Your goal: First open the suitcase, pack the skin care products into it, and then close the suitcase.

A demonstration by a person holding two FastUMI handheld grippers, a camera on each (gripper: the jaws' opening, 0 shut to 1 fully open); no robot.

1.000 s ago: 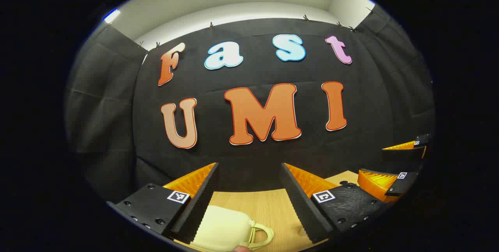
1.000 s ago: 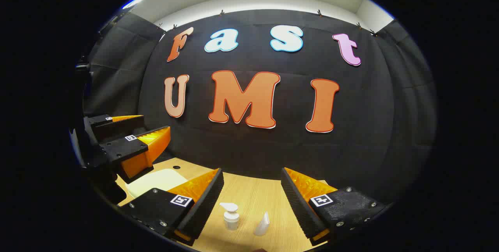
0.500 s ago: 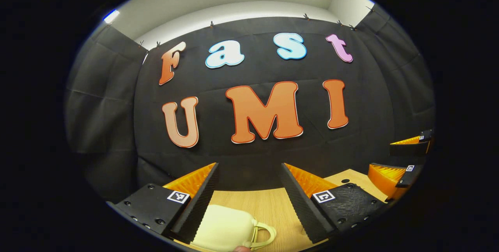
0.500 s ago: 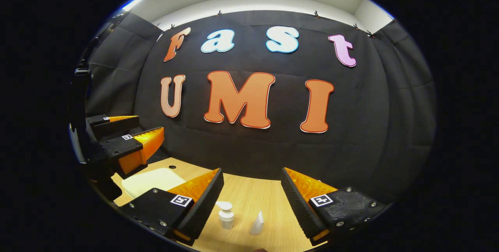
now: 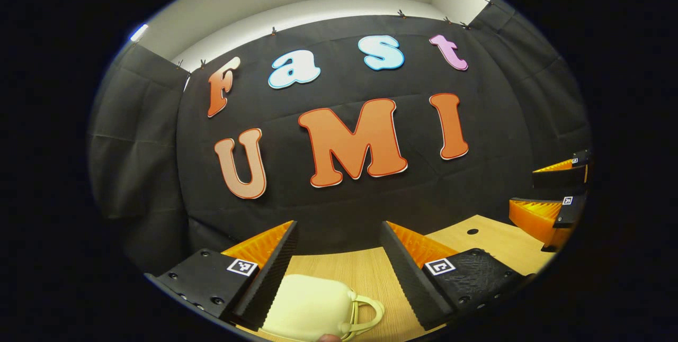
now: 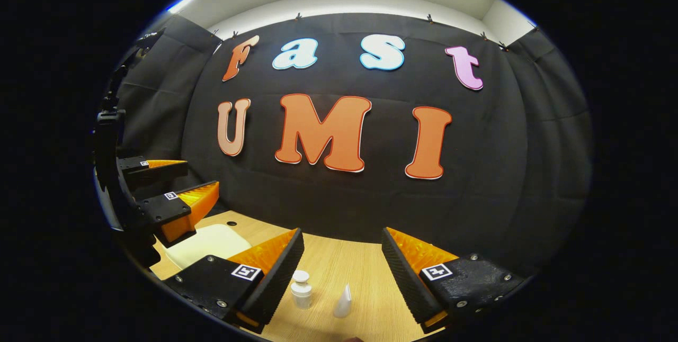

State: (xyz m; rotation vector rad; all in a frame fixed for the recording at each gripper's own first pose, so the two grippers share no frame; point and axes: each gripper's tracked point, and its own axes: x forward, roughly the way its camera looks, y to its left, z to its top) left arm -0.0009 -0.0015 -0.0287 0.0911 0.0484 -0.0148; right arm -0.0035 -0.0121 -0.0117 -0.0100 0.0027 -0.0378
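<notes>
since a second ago both views have tipped down a little, the left tongs and right tongs both apart and empty, the closed suitcase at bottom centre, bottle and tube on the table unpacked.

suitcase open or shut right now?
Shut. The small cream rounded suitcase lies flat on the wooden table, shell unbroken with no gap showing, its handle lying sideways.
</notes>
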